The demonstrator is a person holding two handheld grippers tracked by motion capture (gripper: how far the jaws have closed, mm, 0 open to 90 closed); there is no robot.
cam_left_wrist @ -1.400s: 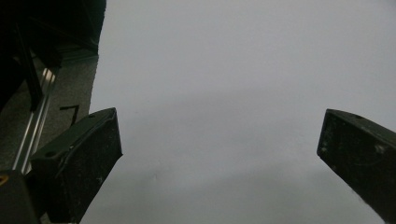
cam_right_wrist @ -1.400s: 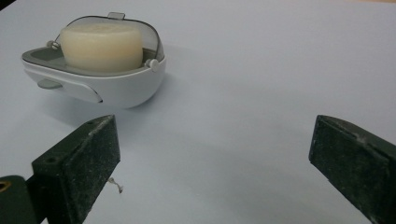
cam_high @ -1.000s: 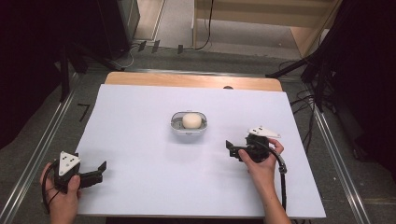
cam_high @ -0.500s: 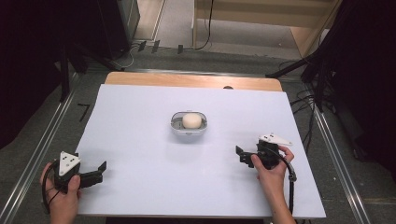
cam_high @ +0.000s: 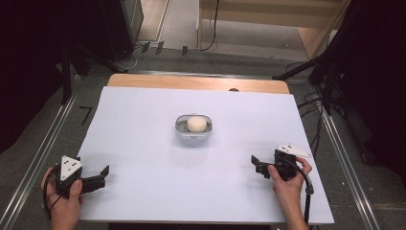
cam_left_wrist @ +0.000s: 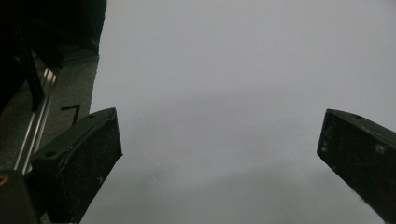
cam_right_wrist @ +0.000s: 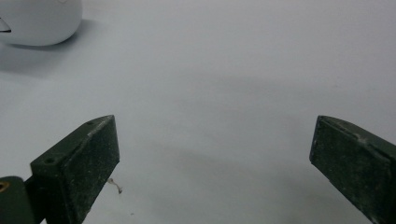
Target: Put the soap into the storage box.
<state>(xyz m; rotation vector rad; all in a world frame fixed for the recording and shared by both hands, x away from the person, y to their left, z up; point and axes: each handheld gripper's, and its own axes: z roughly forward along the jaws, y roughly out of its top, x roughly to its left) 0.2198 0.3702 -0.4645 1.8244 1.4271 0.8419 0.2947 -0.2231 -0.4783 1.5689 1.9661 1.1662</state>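
Over the last second the right gripper [cam_high: 257,166] has pulled back from the dish [cam_high: 194,128] toward the near right edge of the table [cam_high: 143,191], its jaws spread wide and empty, so the work at the dish looks finished or paused. The dish, with a pale round lump [cam_high: 196,123] in it, sits mid-table, well apart from that gripper and up to its left. The left gripper [cam_high: 101,175] rests by the near left corner, jaws spread too, far from the dish.

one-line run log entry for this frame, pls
left gripper: open, empty, near-left table corner | right gripper: open, empty, near-right, apart from dish | dish: table centre, holds pale round item | contact: none
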